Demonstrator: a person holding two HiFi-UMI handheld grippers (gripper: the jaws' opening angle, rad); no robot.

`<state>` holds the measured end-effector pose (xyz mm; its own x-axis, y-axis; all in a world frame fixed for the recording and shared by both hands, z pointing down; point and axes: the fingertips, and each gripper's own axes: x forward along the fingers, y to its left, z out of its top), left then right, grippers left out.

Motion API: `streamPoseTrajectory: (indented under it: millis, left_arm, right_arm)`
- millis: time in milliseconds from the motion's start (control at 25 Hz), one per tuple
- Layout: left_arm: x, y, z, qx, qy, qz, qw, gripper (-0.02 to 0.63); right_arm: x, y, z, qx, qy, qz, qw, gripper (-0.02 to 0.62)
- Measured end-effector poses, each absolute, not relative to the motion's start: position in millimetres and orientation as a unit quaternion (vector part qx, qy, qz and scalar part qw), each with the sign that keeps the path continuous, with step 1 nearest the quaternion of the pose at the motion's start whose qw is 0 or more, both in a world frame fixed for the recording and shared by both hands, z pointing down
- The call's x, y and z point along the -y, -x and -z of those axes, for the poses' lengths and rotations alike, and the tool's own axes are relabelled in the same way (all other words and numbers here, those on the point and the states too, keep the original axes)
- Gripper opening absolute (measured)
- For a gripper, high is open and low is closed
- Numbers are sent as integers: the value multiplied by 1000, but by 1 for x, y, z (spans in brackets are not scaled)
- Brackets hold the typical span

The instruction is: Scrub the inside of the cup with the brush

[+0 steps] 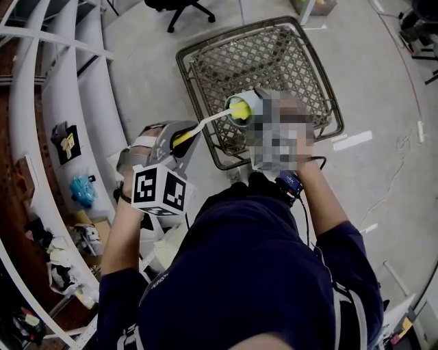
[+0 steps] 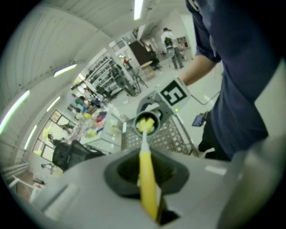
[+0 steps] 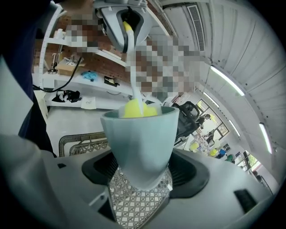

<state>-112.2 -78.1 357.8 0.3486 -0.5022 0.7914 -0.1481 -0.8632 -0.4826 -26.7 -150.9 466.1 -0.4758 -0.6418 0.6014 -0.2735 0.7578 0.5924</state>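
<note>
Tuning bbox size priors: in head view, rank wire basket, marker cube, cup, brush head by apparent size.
1. wire basket
2. marker cube, inflated by nearness to camera
3. cup
4. brush head, inside the cup

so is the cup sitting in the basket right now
No, the cup is held up between the right gripper's jaws, apart from the wire basket.

A dark wire-mesh basket stands on the grey floor, with a white tape strip lying just to its right. An office chair's black wheeled base shows at the top edge. White shelves along the left hold clutter, among it a blue object and a black box.
</note>
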Motion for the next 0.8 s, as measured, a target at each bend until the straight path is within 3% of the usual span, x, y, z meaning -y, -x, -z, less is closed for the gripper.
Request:
streamPoseTrajectory:
  millis: [480, 800]
  left_arm:
    - [76, 112, -349, -207, 819, 514, 152, 32]
    - [83, 134, -309, -268, 851, 438, 107, 32]
  right_arm:
    - [162, 24, -462, 849, -293, 172, 404, 344]
    - [181, 4, -453, 886, -350, 31, 303, 344]
